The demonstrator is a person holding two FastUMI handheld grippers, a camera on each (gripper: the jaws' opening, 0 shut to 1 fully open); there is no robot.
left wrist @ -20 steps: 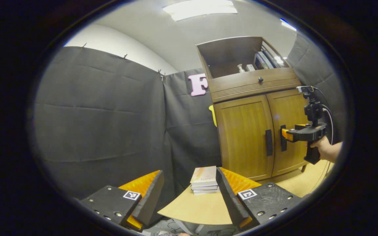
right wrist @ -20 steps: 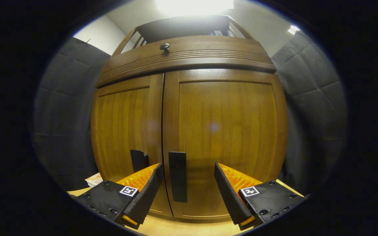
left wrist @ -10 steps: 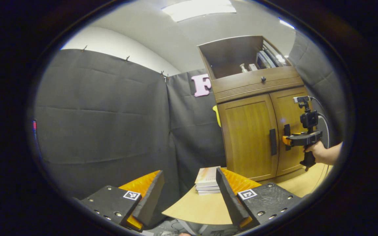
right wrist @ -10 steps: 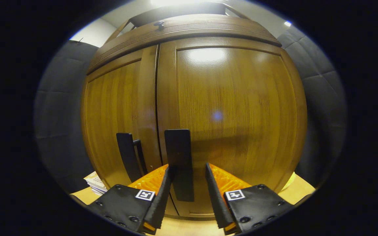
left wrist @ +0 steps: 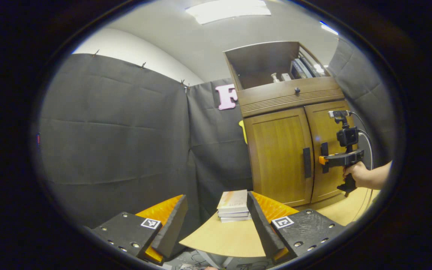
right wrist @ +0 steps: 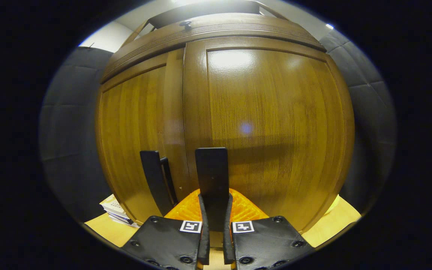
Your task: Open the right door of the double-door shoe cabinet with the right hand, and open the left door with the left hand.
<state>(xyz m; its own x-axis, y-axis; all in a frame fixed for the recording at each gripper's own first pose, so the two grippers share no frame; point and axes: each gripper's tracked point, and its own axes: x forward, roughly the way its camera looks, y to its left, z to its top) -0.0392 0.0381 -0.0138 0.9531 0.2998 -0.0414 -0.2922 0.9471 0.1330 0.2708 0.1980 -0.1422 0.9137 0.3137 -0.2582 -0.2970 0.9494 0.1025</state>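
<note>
Jaws of right gripper [right wrist: 214,210] clamped on upright right door handle [right wrist: 211,176]; left gripper [left wrist: 216,221] jaws apart.

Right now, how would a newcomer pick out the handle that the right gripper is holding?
Find the wooden shoe cabinet and its two lower doors. Two dark upright handles flank the centre seam; it is the right door's handle. Unlike the free left handle, the right gripper is clamped on it.

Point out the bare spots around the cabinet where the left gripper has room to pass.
Free: the tabletop in front of the book stack, and the left door face beside its handle. Crowded: the right door handle, where the right gripper is clamped.
</note>
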